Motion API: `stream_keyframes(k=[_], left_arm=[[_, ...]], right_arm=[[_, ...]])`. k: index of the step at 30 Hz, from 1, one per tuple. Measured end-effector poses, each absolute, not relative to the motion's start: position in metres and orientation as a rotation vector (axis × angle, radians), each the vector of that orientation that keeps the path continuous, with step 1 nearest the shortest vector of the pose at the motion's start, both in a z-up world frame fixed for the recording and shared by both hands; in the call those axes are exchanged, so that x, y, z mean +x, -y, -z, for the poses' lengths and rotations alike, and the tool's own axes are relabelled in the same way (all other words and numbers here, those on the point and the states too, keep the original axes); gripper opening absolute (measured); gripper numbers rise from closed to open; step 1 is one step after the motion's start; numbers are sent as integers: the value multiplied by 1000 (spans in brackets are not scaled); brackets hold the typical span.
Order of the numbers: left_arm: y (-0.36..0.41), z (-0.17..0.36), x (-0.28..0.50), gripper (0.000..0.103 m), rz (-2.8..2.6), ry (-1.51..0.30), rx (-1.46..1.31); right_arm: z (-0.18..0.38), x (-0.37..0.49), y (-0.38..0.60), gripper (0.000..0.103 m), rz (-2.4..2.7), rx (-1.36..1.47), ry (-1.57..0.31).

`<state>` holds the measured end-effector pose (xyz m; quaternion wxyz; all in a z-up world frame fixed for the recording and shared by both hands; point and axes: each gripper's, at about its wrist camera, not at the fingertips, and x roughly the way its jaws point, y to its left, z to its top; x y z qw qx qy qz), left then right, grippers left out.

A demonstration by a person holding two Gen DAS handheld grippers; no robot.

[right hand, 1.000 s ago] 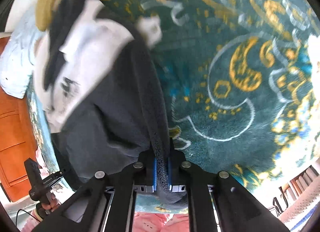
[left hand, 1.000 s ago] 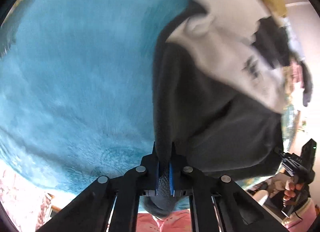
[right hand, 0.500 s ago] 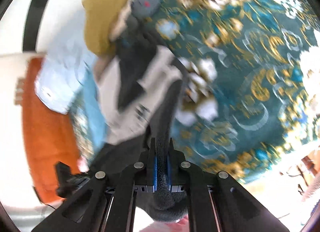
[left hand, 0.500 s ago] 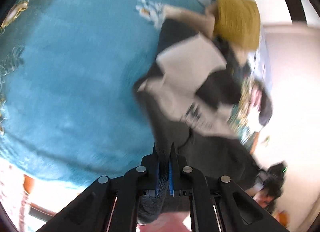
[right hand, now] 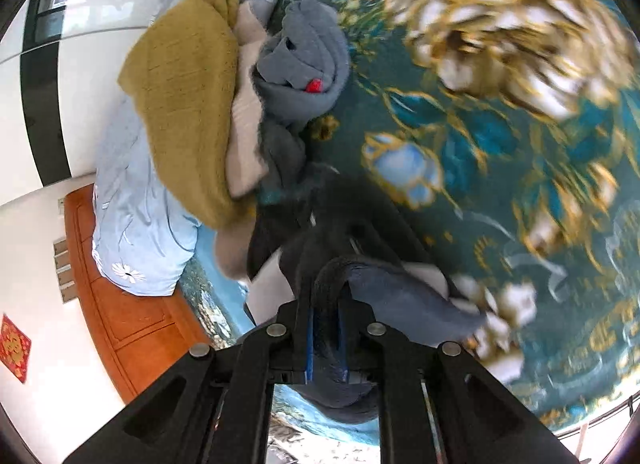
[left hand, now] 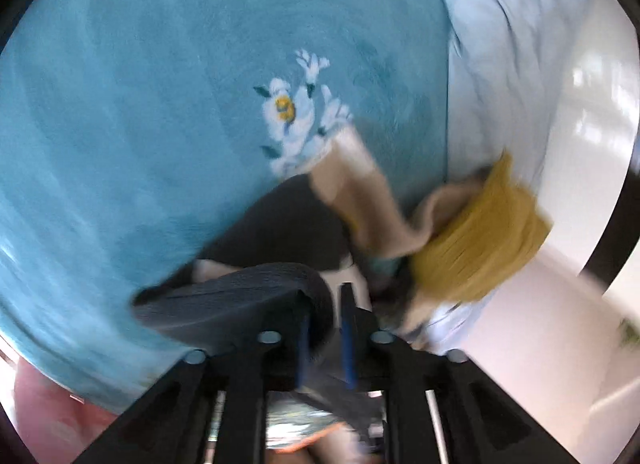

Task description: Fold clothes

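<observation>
L gripper (left hand: 323,328) & R gripper (right hand: 325,322) low over bedspread (right hand: 500,167), jaws each pinching dark garment (right hand: 360,223) edge, near mustard sweater (right hand: 188,103).

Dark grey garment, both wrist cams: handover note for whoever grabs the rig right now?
Left gripper: shut on the dark grey garment.
Right gripper: shut on the same garment's edge.
Garment is folded over towards the clothes pile: mustard knit, grey fleece, by the pale blue pillow on the teal blanket.
Done: fold carried over.
Left: lay flat, release, likely fold again.
</observation>
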<state>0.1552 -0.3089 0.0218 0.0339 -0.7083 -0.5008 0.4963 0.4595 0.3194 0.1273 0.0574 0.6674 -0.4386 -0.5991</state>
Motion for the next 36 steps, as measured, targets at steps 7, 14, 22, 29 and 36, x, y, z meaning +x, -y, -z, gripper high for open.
stream_keyframes(k=[7, 14, 22, 29, 36], left_arm=[[328, -30, 138, 54, -1578, 1851, -1778], [317, -26, 137, 60, -1937, 896, -2214], [278, -5, 123, 60, -1903, 748, -2165], [260, -6, 108, 42, -1871, 764, -2089], [285, -59, 115, 8, -1946, 847, -1855]], right_arm=[[-114, 426, -343, 30, 1942, 1984, 1261], [-73, 428, -290, 45, 1861, 2133, 816], [-74, 404, -256, 45, 1990, 2050, 874], [-106, 410, -237, 10, 2046, 2040, 774], [-148, 409, -234, 9, 2059, 1933, 725]])
